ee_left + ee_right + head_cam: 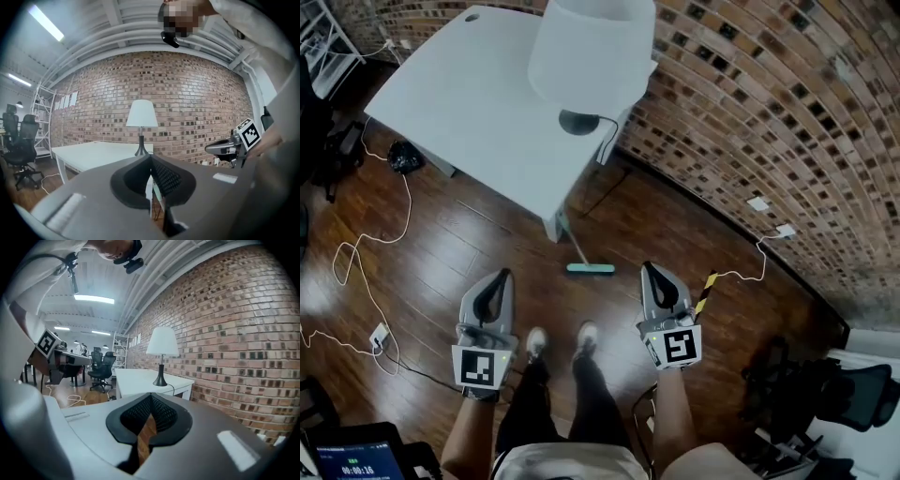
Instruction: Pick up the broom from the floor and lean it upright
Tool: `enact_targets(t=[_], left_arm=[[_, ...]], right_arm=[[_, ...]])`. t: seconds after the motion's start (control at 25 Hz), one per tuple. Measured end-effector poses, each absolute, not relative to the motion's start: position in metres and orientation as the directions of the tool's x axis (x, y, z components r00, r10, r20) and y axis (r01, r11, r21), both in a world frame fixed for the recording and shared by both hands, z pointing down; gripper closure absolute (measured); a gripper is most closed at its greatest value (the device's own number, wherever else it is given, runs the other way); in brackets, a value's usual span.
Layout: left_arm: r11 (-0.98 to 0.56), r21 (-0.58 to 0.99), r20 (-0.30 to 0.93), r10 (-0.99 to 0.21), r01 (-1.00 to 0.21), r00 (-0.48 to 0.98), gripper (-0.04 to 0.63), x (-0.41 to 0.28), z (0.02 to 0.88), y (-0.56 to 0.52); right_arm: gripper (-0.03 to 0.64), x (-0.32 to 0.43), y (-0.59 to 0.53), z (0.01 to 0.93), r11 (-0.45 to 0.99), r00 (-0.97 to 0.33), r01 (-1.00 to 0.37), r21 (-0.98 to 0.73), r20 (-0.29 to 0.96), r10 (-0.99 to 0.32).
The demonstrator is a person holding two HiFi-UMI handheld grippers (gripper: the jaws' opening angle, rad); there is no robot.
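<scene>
Head view: 1 broom [590, 269], 1 lamp [591, 52], 1 desk [469, 103].

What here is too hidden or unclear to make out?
- Broom: head view, handle top merges with the table corner; its support unclear.
- Striped object: head view, mostly behind the right tool.
- Screen: head view, cut off by the bottom-left edge.

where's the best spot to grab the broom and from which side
Probably the broom by its thin handle, above the teal head, from the open floor side: it stands tilted toward the white table, which blocks the far side.
</scene>
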State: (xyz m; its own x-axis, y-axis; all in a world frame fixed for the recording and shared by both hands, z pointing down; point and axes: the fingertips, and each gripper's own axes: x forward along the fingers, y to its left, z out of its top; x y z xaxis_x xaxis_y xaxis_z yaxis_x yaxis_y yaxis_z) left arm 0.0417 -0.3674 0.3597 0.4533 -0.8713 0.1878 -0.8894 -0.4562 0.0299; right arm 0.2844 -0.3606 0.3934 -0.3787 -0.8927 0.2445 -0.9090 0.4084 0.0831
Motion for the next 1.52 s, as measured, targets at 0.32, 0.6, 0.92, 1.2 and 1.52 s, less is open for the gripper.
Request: enact_targets(t=[0.32,0.6,0.92,1.2,1.52], left_arm=[[-0.446,0.017,0.121,-0.888,-0.895,0.445,0.595,0.040,0.304,-0.350],[-0.489,0.007,0.102,-0.867,-0.872,0.487,0.594,0.059,0.262,-0.341],[-0.504,-0.022,0.047,-0.863,-0.863,0.503,0.594,0.063,0.241,-0.343],[-0.514,-0.054,0.020,-0.858,-0.856,0.514,0.595,0.056,0.233,-0.346],[-0.538,-0.053,0.019,-0.843,-0.841,0.538,0.595,0.032,0.230,-0.329]], right_arm=[[0.604,0.270,-0.309,0.329,0.418,-0.405,-0.908,0.017,0.218,-0.888],[0.604,0.241,-0.304,0.280,0.443,-0.438,-0.896,-0.011,0.174,-0.882],[0.604,0.253,-0.298,0.254,0.404,-0.403,-0.914,-0.028,0.157,-0.901],[0.604,0.251,-0.293,0.247,0.385,-0.387,-0.922,-0.047,0.151,-0.910],[0.604,0.227,-0.278,0.235,0.381,-0.381,-0.924,-0.028,0.139,-0.914]])
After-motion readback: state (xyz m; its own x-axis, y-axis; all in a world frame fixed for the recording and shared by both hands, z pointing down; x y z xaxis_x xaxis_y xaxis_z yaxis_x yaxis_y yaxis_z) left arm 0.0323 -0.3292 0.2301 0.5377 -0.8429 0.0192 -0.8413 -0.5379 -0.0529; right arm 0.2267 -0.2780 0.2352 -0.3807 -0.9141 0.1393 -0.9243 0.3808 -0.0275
